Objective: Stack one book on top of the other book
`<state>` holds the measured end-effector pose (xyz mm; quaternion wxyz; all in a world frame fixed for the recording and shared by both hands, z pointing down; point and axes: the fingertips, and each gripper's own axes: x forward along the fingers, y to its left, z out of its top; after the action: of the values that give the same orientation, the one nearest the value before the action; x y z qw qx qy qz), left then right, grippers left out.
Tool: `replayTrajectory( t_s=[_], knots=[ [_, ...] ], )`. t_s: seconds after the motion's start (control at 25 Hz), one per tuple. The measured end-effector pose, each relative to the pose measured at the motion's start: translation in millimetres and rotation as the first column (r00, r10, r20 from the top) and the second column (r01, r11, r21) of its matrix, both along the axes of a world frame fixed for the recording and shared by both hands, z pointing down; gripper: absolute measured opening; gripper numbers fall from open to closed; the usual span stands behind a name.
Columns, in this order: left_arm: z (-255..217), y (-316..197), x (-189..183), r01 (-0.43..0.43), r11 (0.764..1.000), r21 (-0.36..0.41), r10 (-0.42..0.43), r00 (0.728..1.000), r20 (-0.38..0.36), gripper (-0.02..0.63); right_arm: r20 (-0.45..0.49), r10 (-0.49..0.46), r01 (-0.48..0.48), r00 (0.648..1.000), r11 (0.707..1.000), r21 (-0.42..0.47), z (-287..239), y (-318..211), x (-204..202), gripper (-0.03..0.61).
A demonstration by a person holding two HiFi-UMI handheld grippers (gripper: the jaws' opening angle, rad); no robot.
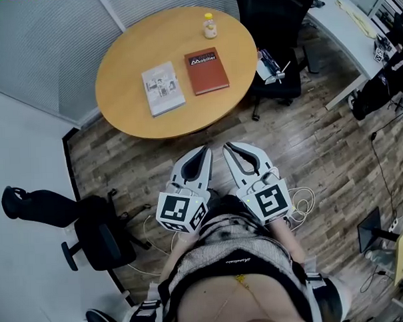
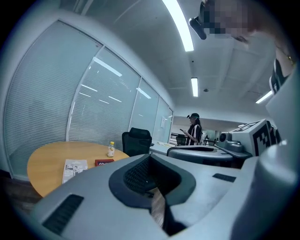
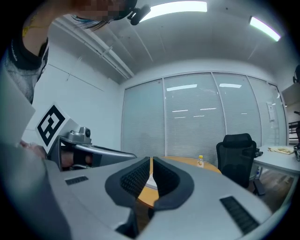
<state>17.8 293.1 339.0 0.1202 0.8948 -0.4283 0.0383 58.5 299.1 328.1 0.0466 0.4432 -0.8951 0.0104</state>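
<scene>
I get little detail on the task's things from here: in the left gripper view the 2 books show only as small flat shapes far off on the table, and in the right gripper view that gripper's own jaws cover most of the tabletop, leaving a thin pale sliver between them that I cannot identify. The white lettering on the red book (image 1: 206, 71) is too small for me to read, and the print on the grey book (image 1: 163, 88) is a blur. My body cuts off the lower edge of the head view. Counting what I can see: 2 books, 1 small bottle (image 1: 210, 26), 1 round wooden table (image 1: 129, 117), and 2 black office chairs, 1 at the lower left (image 1: 91, 238) and 1 beyond the table (image 1: 276, 27). Both books lie flat and side by side near the middle of the table, grey to the left, red to the right, with a narrow strip of wood between them and neither on the other. The bottle stands upright near the far edge, beyond the red book; it has a yellow cap, but I cannot tell what it holds. The left gripper (image 1: 205, 150) and the right gripper (image 1: 227, 147) hang close together in front of me over the wood floor, well short of the table, each with its jaws closed on nothing.
</scene>
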Motion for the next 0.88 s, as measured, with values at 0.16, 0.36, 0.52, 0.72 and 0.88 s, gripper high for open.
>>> replayTrajectory(
  t_s=[0.16,0.36,0.52,0.72,0.88],
  knots=[
    [-3,-5,0,-0.004,1.000,0.023,0.004,1.000,0.004,0.021,0.000,0.008,-0.008,1.000,1.000,-0.001,0,-7,2,0.034],
    [1,-17,4,-0.026,1.000,0.013,0.026,1.000,0.000,0.021,-0.003,0.033,-0.033,0.999,0.999,0.001,1,-19,6,0.034],
    [5,-34,8,-0.062,0.998,-0.003,0.062,0.998,-0.016,0.021,0.027,0.057,-0.056,0.998,0.998,-0.041,4,-33,5,0.034],
    [4,-64,11,-0.103,0.995,0.003,0.104,0.994,-0.029,0.021,0.014,0.065,-0.065,0.998,0.998,0.004,-1,-62,2,0.034],
    [2,-93,8,-0.133,0.991,0.000,0.132,0.990,-0.050,0.021,0.031,0.107,-0.106,0.994,0.994,-0.026,-1,-89,-1,0.034]
  ],
)
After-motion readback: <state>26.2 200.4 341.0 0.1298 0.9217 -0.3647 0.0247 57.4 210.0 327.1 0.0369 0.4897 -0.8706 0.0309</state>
